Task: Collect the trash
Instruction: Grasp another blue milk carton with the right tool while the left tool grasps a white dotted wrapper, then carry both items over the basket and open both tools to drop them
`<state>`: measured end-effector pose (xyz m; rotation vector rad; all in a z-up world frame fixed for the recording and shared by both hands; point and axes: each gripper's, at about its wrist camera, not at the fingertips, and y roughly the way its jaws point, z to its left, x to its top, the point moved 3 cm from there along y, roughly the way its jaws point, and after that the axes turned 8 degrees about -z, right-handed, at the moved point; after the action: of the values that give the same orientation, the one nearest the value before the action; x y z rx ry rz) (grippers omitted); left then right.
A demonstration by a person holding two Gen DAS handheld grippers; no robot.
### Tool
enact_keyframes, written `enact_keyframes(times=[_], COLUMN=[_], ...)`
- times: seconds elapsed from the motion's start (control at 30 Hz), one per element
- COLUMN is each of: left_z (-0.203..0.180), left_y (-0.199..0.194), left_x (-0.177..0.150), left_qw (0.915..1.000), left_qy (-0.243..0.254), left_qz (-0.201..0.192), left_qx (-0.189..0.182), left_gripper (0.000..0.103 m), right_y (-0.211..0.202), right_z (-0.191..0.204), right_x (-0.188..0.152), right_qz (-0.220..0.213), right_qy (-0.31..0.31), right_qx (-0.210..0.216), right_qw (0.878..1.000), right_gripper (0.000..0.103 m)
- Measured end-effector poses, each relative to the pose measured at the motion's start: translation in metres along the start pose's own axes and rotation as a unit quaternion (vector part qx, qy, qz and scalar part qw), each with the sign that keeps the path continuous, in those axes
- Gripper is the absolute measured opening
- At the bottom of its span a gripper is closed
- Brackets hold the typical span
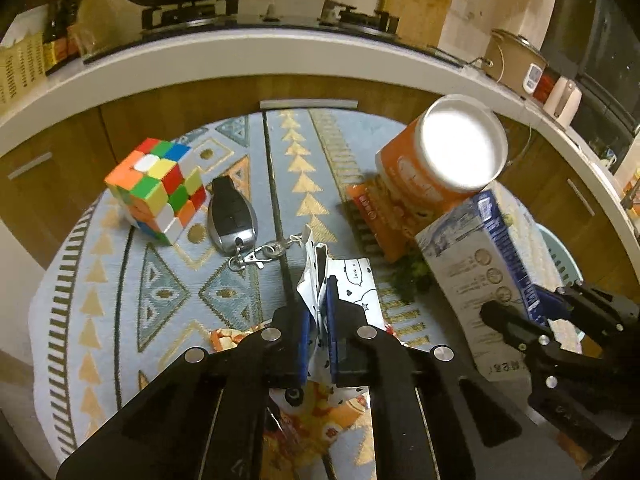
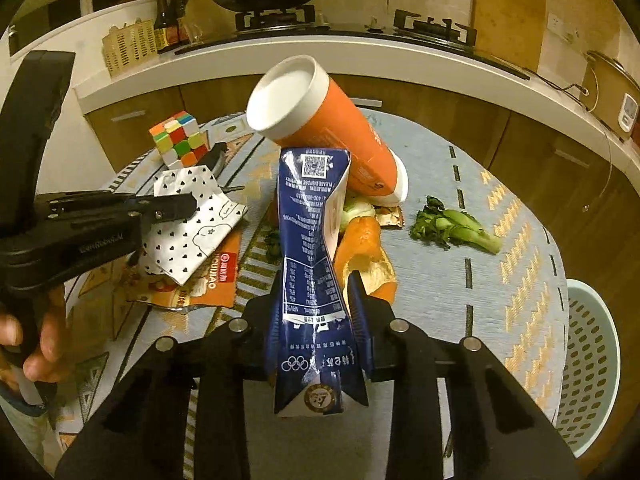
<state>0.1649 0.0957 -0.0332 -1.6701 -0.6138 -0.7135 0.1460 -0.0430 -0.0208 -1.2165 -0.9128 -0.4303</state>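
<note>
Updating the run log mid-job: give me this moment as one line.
left gripper: shut on heart-print wrapper | right gripper: shut on milk carton | basket: at table edge

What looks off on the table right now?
The orange canister leans tilted on the scrap pile instead of standing. The milk carton in the right claw is crushed at its middle. Vegetable scraps and a carrot piece lie loose on the tablecloth.
</note>
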Motion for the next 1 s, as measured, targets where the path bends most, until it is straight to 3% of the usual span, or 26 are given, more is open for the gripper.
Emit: enact_keyframes(times=[0.43, 0.73, 1.0], left_z=[-0.018, -0.065, -0.121], left_y=[-0.07, -0.093, -0.08], left_x=[0.017, 0.033, 0.042], left_qw=[0.9966, 0.9919, 0.988], left_qy=[-0.011, 0.015, 0.049], left_qz=[-0.078, -0.11, -0.108], left_qx=[-0.024, -0.061, -0.099], left_gripper=[0.005, 0.005, 0.005], right_y=[-0.062, -0.111, -0.141], right_z=[-0.005, -0.034, -0.087], right_x=[-0.016, 0.0, 0.004], right_qz=[-0.019, -0.076, -0.106], right_qy=[0.02, 0.037, 0.074], right_qx=[0.038, 0.01, -0.04], right_qw=[0.999, 0.996, 0.991], right_gripper=[0.027, 0.027, 0.027])
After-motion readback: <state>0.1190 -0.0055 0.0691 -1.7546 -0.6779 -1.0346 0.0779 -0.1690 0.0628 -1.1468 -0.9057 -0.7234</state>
